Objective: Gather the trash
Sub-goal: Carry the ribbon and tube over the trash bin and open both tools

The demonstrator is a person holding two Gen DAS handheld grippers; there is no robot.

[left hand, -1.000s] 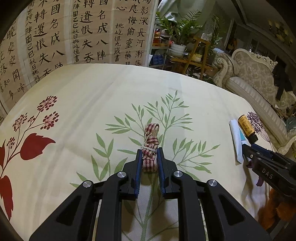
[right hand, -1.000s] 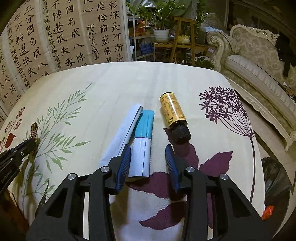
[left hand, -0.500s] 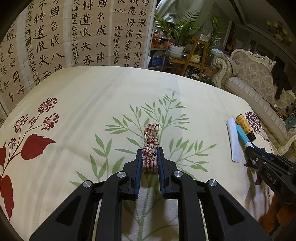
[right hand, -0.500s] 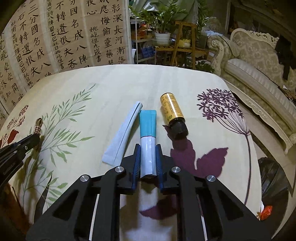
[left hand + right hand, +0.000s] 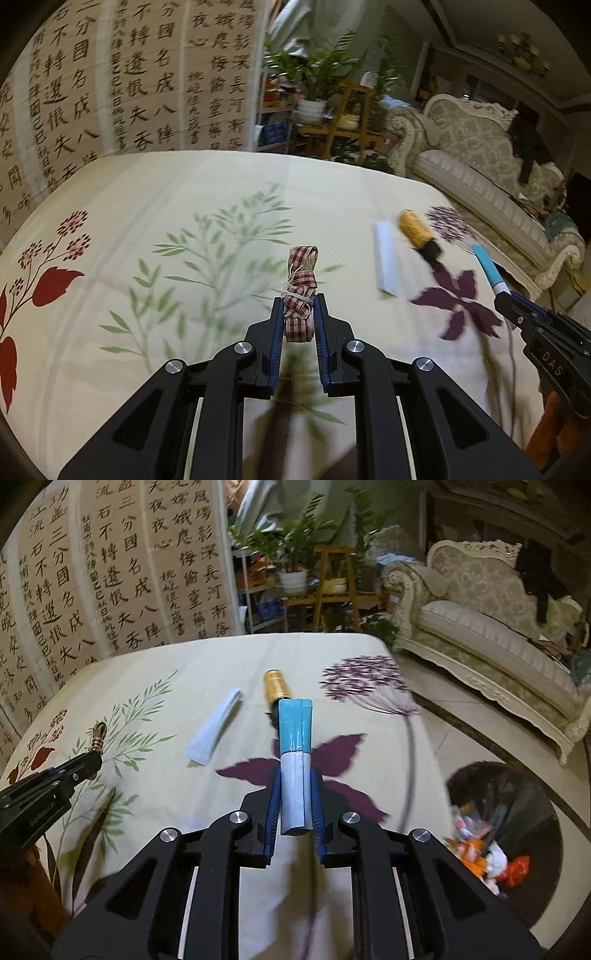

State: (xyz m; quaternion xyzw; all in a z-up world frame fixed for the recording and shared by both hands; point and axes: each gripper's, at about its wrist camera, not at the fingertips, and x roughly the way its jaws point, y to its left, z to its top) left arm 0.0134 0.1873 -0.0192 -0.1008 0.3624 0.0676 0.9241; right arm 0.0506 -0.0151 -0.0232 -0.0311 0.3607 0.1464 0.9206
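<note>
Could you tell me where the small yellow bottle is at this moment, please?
The yellow bottle lies on the tablecloth beside the pale folded wrapper; in the right wrist view it sits behind the blue-and-white packet.

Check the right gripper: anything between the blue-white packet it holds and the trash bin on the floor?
Nothing visible. The right gripper holds the blue-white packet above the table; the trash bin sits open on the floor to its right, only the table edge between them.
</note>
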